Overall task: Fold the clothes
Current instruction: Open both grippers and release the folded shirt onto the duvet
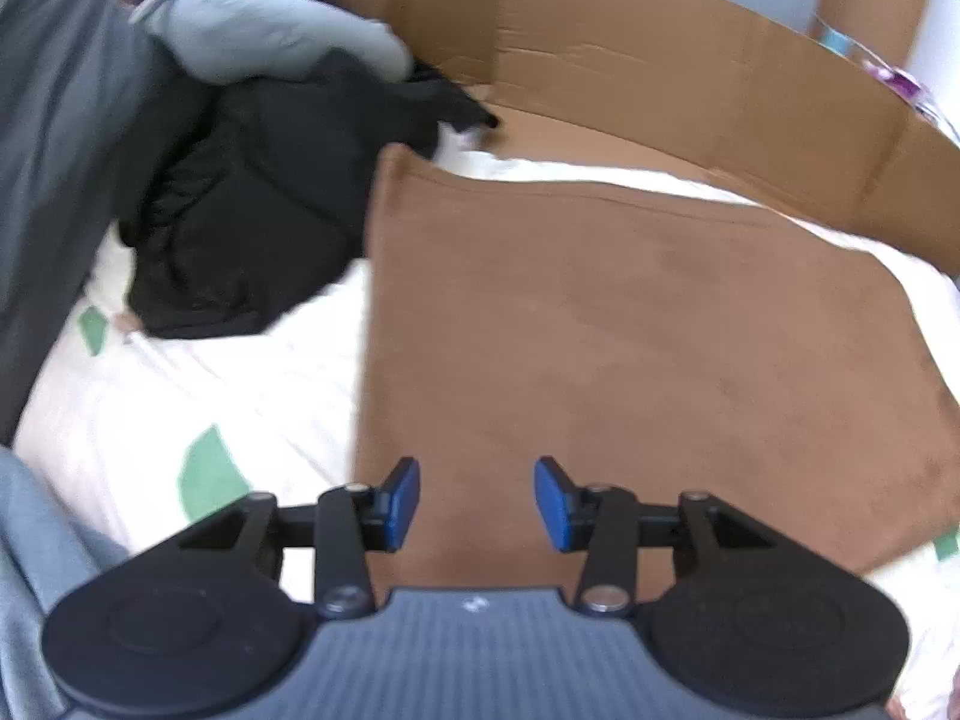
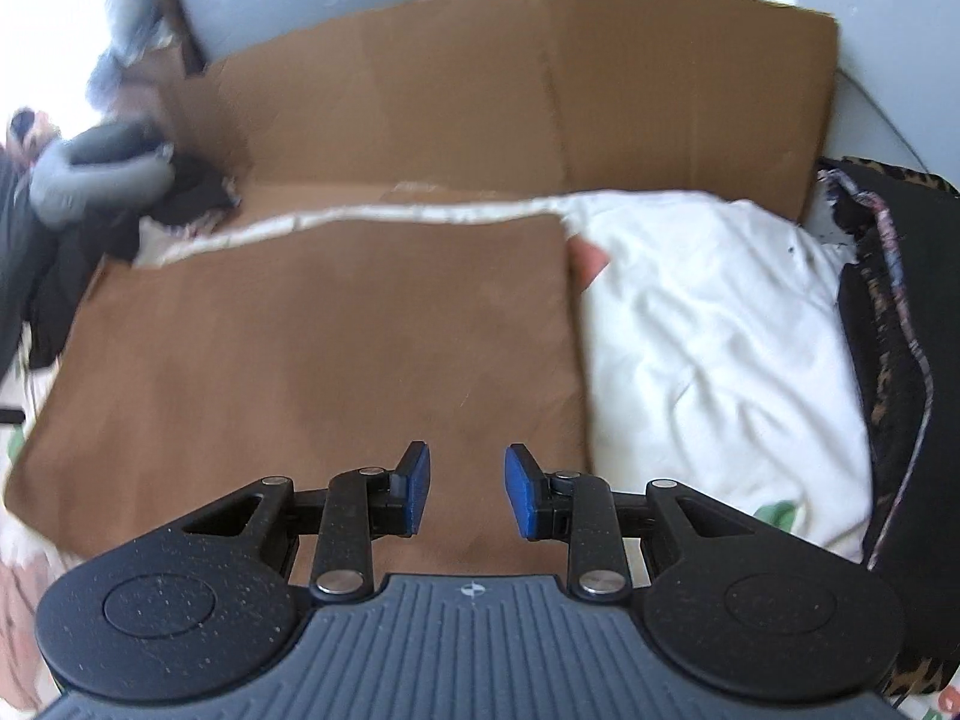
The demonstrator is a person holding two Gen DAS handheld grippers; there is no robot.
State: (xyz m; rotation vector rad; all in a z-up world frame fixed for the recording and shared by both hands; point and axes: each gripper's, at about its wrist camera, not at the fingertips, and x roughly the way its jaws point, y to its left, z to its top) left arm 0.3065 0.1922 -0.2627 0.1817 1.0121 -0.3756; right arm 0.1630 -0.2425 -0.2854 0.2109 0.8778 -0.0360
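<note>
A brown garment [image 1: 630,348] lies flat and smooth as a folded rectangle on the white bed sheet [image 1: 228,372]. My left gripper [image 1: 477,504] hovers open over its near left part, nothing between the blue pads [image 1: 402,501]. In the right wrist view the same brown garment [image 2: 312,360] fills the left and middle. My right gripper [image 2: 467,492] stands open above its near right edge, holding nothing. Both views are slightly blurred.
A pile of black clothes [image 1: 252,210] and a grey garment [image 1: 264,30] lies at the left. Cardboard walls [image 1: 690,78] stand behind the bed. In the right wrist view a white crumpled cloth [image 2: 720,324] lies right of the brown garment, with a dark leopard-trimmed fabric [image 2: 900,330] beyond.
</note>
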